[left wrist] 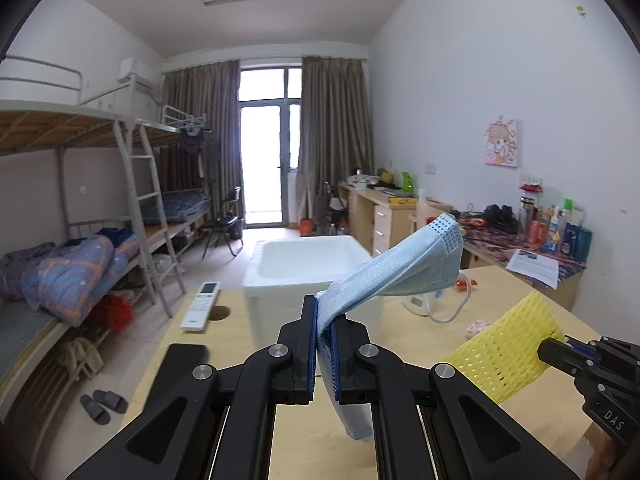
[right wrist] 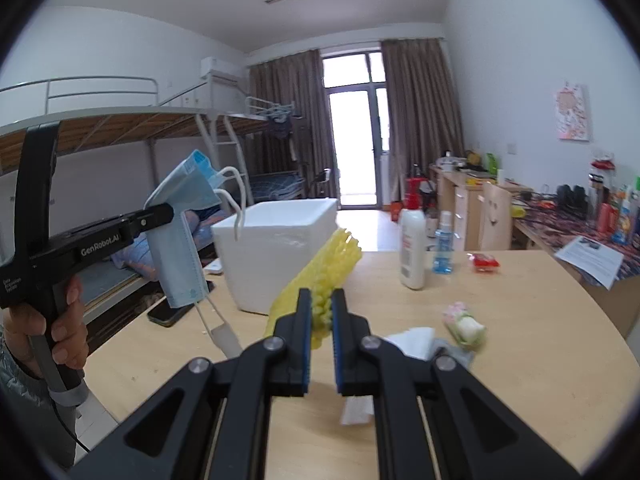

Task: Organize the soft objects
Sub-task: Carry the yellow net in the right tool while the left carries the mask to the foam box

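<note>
Pale blue pleated face mask [left wrist: 400,268] is pinched tight in the left gripper [left wrist: 324,344], sticking up and right in that view. Yellow foam mesh sleeve [right wrist: 320,276] is clamped in the right gripper [right wrist: 321,320], its long axis running up-frame. White foam box [left wrist: 312,260] sits dead centre on the light wood worktop [left wrist: 520,292], straight ahead of the left gripper, so I'd guess the mask gets there first.

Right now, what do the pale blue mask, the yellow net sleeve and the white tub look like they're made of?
Pale blue pleated face mask: likely nonwoven fabric, matte, dimpled. Yellow net sleeve: apparently foam mesh, open holes. White rectangular tub: probably foam, thick matte walls.
</note>
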